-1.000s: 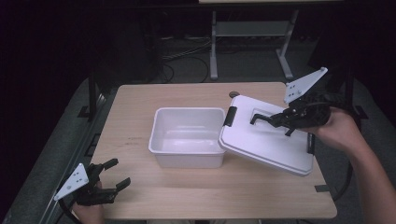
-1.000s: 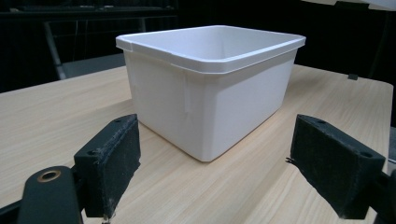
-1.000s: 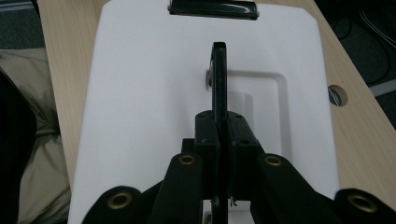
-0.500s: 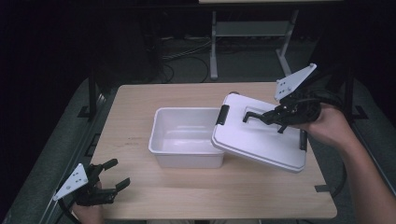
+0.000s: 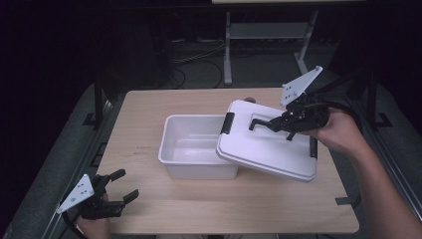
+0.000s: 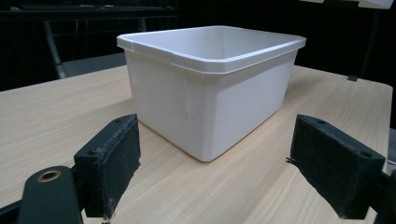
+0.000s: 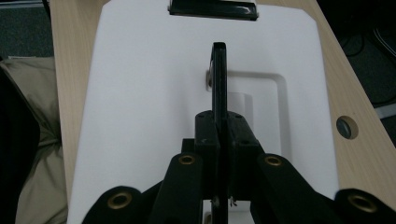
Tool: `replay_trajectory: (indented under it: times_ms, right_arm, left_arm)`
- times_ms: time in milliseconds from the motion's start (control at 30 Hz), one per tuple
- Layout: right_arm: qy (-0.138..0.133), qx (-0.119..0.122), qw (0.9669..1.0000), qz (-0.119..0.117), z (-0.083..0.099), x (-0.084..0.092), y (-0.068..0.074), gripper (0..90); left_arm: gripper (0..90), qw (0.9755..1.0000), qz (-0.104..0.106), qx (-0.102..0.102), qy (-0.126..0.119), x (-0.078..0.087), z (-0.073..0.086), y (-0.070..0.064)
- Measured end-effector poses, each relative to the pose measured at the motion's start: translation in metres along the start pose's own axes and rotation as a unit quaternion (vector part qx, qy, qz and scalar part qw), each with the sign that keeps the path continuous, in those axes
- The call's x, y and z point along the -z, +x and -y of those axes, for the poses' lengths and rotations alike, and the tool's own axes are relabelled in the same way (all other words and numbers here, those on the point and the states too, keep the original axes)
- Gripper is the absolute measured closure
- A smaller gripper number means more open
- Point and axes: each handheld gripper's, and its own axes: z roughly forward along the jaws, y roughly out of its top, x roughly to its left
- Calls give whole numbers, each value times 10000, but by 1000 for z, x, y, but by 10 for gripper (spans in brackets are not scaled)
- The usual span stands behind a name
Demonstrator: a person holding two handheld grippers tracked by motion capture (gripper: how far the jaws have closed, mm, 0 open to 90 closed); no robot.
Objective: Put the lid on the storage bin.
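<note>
A light wooden table (image 5: 149, 134) takes up the middle of the high view, with dark floor and cables behind it at the top of the frame. Near the table's centre stands an open white plastic bin (image 5: 191, 149), rectangular and empty; in the left gripper view it rises in the upper middle of the frame (image 6: 210, 88), upright on the tabletop.

Just right of centre in the high view, a white lid (image 5: 271, 147) hangs tilted, its left edge over the bin's right rim, its right part out over the table. A black latch (image 5: 228, 123) sits on the lid's upper left edge and another on its right edge. In the right gripper view the lid (image 7: 140, 93) spreads across the frame with a latch at the top centre.

The right gripper (image 5: 283, 123), in the hand at the right of the high view, is clamped on the lid's black handle (image 7: 219, 74); the right gripper view shows its jaws pressed together on the thin handle at centre frame.

The left gripper (image 5: 122, 186) rests at the lower left corner of the table, well apart from the bin, jaws spread wide with nothing between them.
</note>
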Motion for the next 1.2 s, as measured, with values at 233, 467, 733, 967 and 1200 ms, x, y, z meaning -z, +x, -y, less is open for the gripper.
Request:
replay_trajectory:
  times_ms: [233,467,733,967,1200]
  right_arm:
    - [-3,135,9999,-55,-15,-6,0,845]
    - [-8,295,9995,-129,-35,-14,2,845]
    - [-12,449,9987,-259,-51,-27,1,845]
    - [-37,541,9977,-396,-64,-43,0,845]
    - [-27,610,9969,-491,-73,-53,-1,845]
  left_arm:
    - [157,10000,9,-21,5,1,0,0]
    - [157,10000,-3,-5,-36,2,0,0]
    - [157,10000,-9,-34,-46,2,-1,0]
    - [157,10000,-1,-8,-55,2,-1,0]
    - [157,10000,-14,18,-77,3,-1,1]
